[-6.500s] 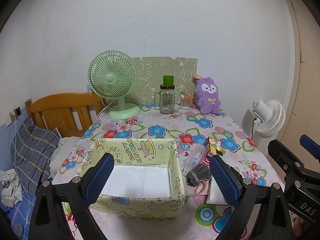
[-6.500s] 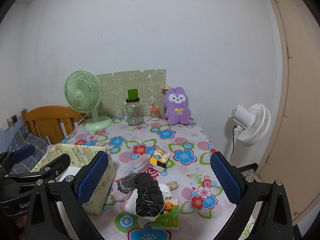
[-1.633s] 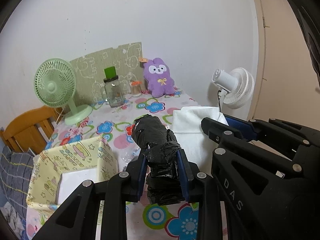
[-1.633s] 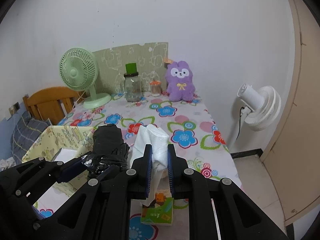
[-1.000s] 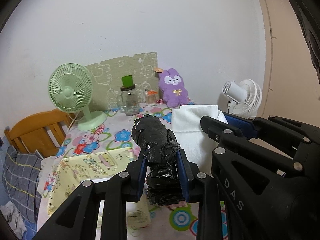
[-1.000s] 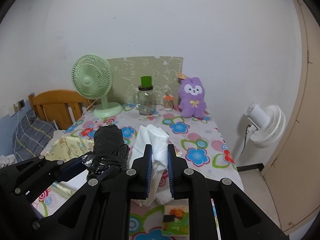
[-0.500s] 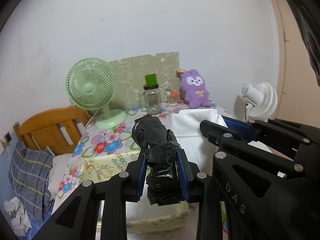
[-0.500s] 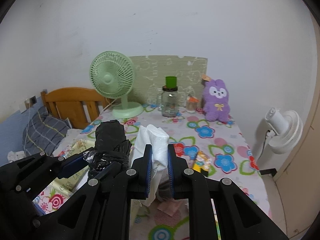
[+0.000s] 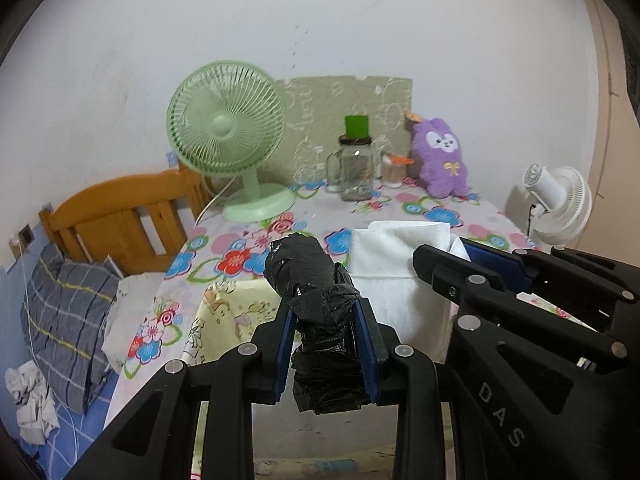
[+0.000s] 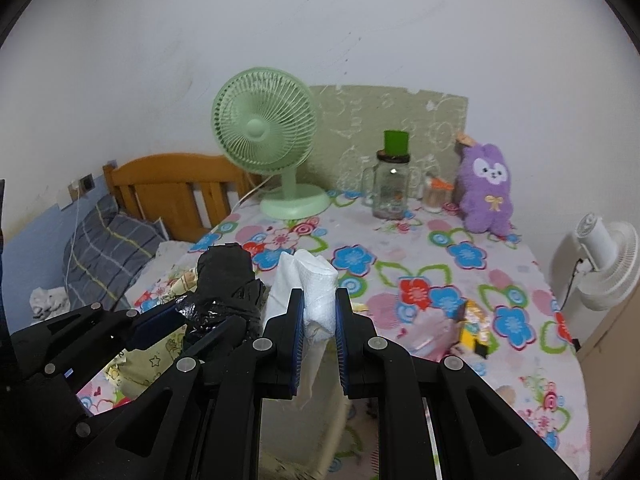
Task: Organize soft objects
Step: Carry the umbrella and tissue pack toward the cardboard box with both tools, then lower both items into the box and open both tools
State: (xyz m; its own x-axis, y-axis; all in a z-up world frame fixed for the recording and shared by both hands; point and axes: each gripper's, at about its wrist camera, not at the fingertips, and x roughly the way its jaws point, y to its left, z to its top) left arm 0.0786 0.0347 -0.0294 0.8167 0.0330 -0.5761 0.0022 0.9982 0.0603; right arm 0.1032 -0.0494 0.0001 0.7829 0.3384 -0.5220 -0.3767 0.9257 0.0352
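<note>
Counter [image 10: 500,264] with the floral cloth fills both views, bed [image 9: 68,320] with plaid pillow off its left edge. Yellow patterned box [image 9: 236,312] sits at the near-left of the counter, right under my two tools.

Left tool [image 9: 326,344]: clamped on a black crinkled plastic bundle [image 9: 316,292], pads pressing both sides, bundle sticks up and forward past the tips, above the box.

Right tool [image 10: 319,324]: pinched together on a folded white cloth [image 10: 316,284], top poking out above the pads, a tail hanging below. It's just beside the black bundle, to its right; can't tell if the two touch.

Back of counter, left to right: green desk fan [image 10: 268,140], glass jar with green cap [image 10: 390,184], small cup [image 10: 434,196], purple plush bunny [image 10: 486,188]. White fan [image 10: 604,264] stands off the right edge.

Loose on the counter right of my tools: clear plastic wrap and a small yellow carton [image 10: 474,328], blurry.
</note>
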